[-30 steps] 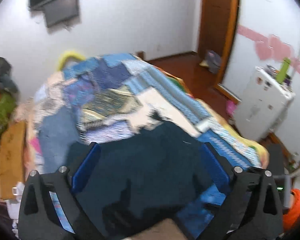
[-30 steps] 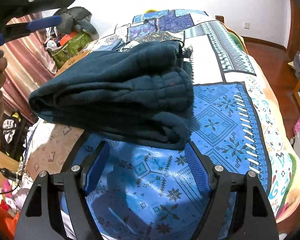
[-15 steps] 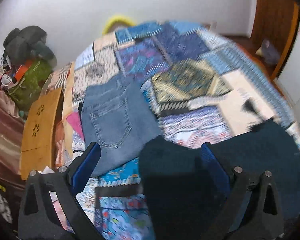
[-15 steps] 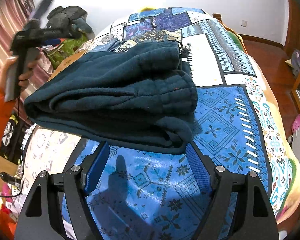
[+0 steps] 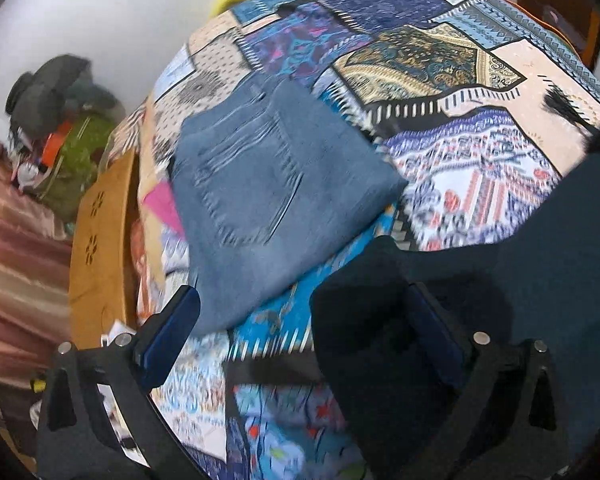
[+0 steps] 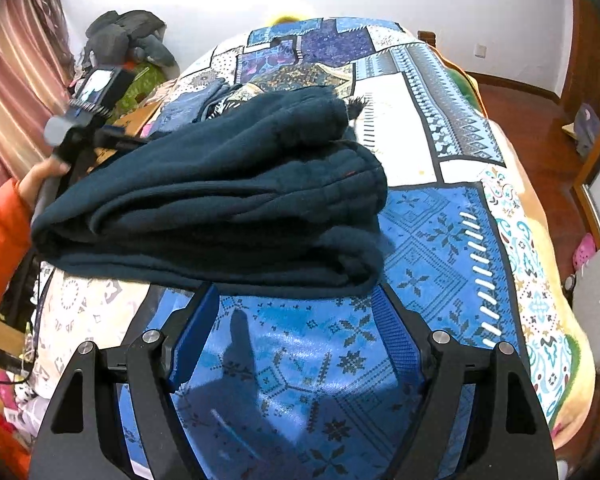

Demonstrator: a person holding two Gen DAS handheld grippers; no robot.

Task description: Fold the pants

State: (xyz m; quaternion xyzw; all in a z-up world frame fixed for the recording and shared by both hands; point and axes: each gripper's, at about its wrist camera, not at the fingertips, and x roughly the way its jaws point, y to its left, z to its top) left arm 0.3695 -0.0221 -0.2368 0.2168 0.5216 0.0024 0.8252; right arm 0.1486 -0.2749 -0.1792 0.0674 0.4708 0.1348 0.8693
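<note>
1. A bed (image 6: 440, 240) with a bright patchwork quilt fills the room.
2. Dark fleece pants (image 6: 220, 208) lie on it, folded into a thick, soft bundle. That fold looks done.
3. Jeans (image 5: 268, 196) lie flat nearby, maybe next.
4. The left tool (image 5: 300, 332) and right tool (image 6: 296, 320) are both wide apart, holding nothing.

I see a patchwork blanket (image 6: 432, 240) in blues and whites covering the bed. Beside the bed sits a heap of grey and green clothes (image 6: 128, 46), with a striped curtain (image 6: 16, 80) nearby.
</note>
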